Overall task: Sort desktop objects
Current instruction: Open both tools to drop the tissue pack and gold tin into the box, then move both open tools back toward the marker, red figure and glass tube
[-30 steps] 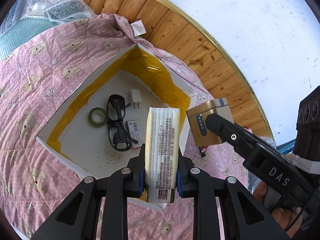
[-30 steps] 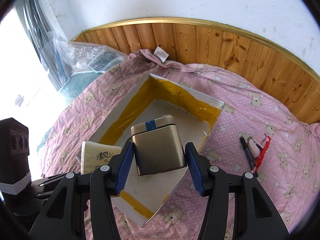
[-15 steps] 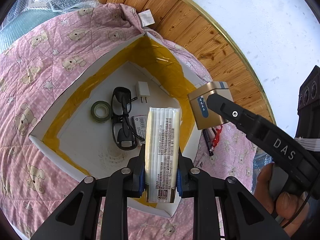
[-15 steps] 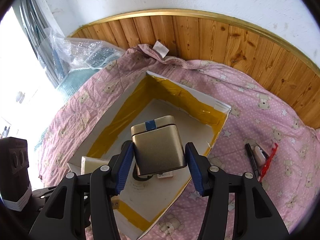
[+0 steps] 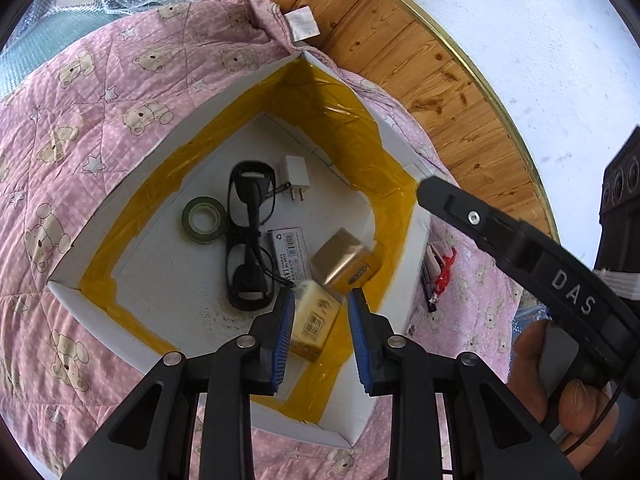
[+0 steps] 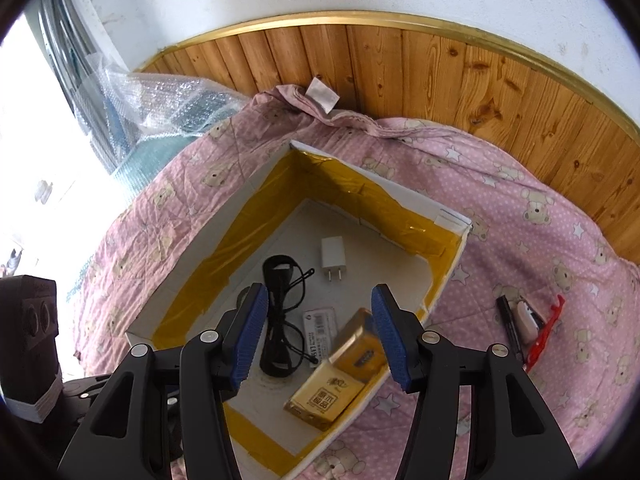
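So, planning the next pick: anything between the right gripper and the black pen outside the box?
Only the box's right wall; the right gripper hovers above it, and the pen lies uncovered on the quilt.

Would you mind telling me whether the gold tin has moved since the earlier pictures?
Yes. The gold tin has left the right hand-held gripper, now open, and lies inside the white box, beside the tissue pack.

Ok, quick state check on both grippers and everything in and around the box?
left gripper: open, empty
right gripper: open, empty
tissue pack: in box
gold tin: in box, blurred
glasses: folded, in box
tape roll: flat, in box
charger: in box
marker: outside on quilt
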Tool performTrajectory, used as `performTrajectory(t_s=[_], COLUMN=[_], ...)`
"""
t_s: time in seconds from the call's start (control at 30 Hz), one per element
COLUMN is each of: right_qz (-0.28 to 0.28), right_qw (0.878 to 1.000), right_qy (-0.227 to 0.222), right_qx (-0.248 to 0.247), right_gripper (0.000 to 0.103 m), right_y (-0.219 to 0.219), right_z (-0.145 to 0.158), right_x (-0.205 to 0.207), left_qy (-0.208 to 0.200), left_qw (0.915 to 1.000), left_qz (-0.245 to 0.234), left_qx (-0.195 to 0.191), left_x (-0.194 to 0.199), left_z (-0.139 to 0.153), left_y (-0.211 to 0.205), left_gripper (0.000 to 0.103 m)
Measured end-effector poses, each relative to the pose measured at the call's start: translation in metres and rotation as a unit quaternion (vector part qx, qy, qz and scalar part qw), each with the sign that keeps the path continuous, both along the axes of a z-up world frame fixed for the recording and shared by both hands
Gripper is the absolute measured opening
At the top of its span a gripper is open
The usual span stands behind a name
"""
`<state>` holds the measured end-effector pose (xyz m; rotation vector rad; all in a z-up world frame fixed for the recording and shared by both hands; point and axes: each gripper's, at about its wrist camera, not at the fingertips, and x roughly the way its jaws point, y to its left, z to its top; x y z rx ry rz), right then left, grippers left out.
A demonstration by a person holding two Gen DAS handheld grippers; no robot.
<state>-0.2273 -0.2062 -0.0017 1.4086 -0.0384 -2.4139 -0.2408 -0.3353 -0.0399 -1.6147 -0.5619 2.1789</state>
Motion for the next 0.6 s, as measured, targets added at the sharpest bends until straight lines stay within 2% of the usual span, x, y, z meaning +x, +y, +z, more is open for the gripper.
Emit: performTrajectory(t_s=[0.6], right_qz=[-0.002], right_qw=[1.0], right_qy=[-0.002], right_qx=[-0.007], right_gripper=[0.058], right_y=[0.0], right_z=[0.007], right_x=[0.02], left_qy=[0.017], left_qw=[0.9998], left_qz=[-0.007], left_qx=[0.003], left_x=[0.01], left_z=[0.016], left_y=[-0.001], left_gripper=[0.029])
